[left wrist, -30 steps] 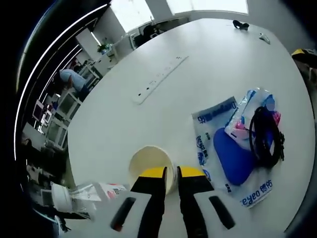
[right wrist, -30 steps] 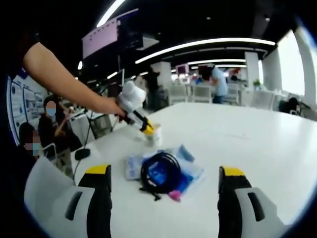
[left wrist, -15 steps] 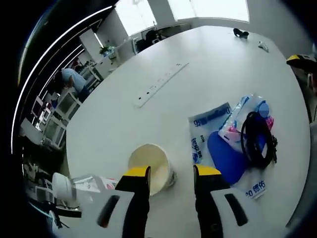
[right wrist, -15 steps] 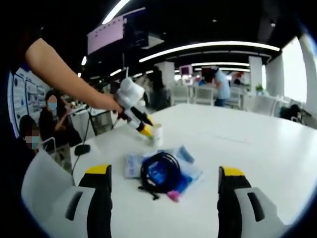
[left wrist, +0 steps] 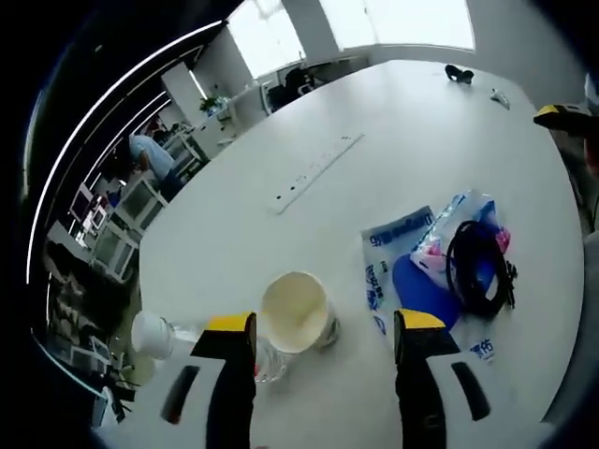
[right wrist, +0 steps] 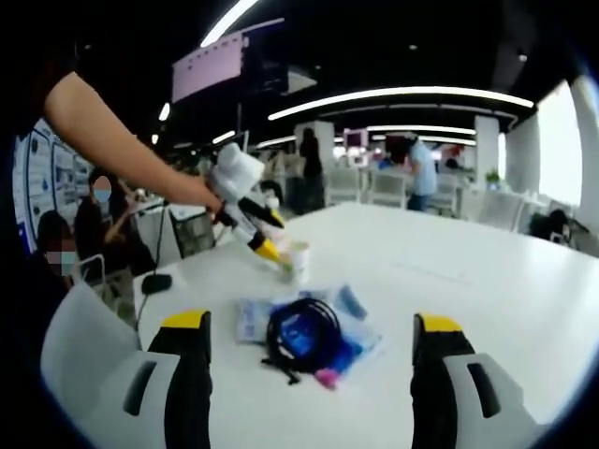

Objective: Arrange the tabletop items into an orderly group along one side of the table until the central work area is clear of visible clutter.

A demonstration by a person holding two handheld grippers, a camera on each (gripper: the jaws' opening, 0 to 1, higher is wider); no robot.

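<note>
A cream paper cup [left wrist: 295, 311] stands upright on the white table [left wrist: 281, 243], just ahead of my left gripper [left wrist: 326, 323], whose jaws are open and apart from it. A clear bottle [left wrist: 154, 333] lies left of the cup. To the right, a black cable coil [left wrist: 477, 271] rests on blue-and-white wipe packs [left wrist: 398, 262]. In the right gripper view my right gripper [right wrist: 312, 325] hangs open above the table, with the cable coil [right wrist: 301, 335] and packs [right wrist: 251, 318] ahead of it. Beyond them, a hand holds the left gripper [right wrist: 271, 251] at the cup [right wrist: 298, 259].
A long white power strip [left wrist: 314, 173] lies across the middle of the table. Small dark items [left wrist: 459, 72] sit at the far edge. The right gripper's yellow tip [left wrist: 557, 114] shows at the right. Chairs and people [right wrist: 98, 224] are beyond the table's left side.
My left gripper, shut on the cup's rim a second ago, has opened wide and drawn back; the cup stays standing. The right gripper stays open and hardly moves.
</note>
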